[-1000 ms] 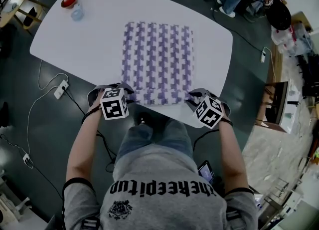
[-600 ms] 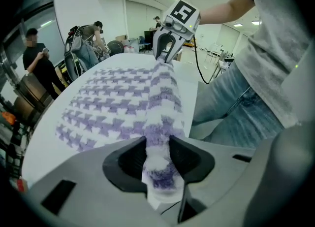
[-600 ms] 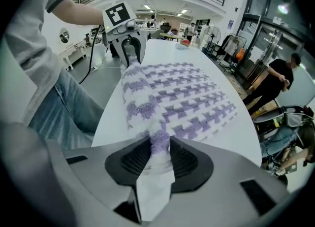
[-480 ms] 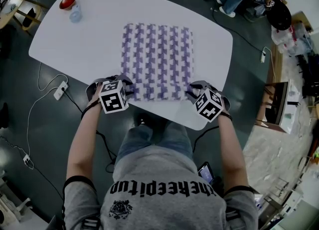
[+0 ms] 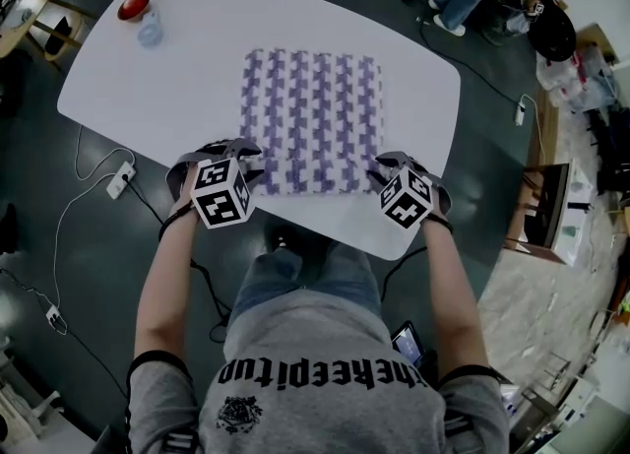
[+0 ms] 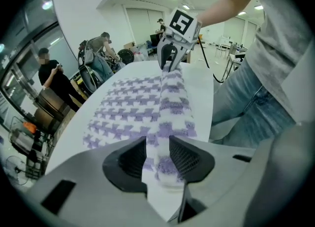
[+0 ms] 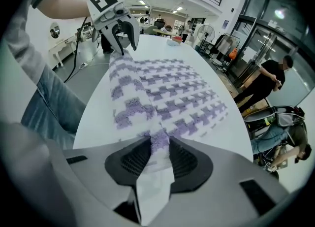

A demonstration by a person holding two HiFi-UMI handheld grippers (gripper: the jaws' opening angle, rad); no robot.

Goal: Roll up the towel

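The purple-and-white towel (image 5: 313, 97) is spread flat on the white table (image 5: 167, 68), with its near edge turned over into a narrow roll. The left gripper (image 6: 157, 154) is clamped on the left end of this roll, with the cloth pinched between both pads. The right gripper (image 7: 158, 158) is clamped on the right end in the same way. The roll is stretched straight between the two grippers, along the table edge nearest the person (image 5: 315, 373).

The towel (image 5: 313, 112) lies mid-table (image 5: 187, 68). The left gripper (image 5: 244, 162) is at its near left corner and the right gripper (image 5: 380, 170) at its near right. A bowl (image 5: 135, 3) stands far left.
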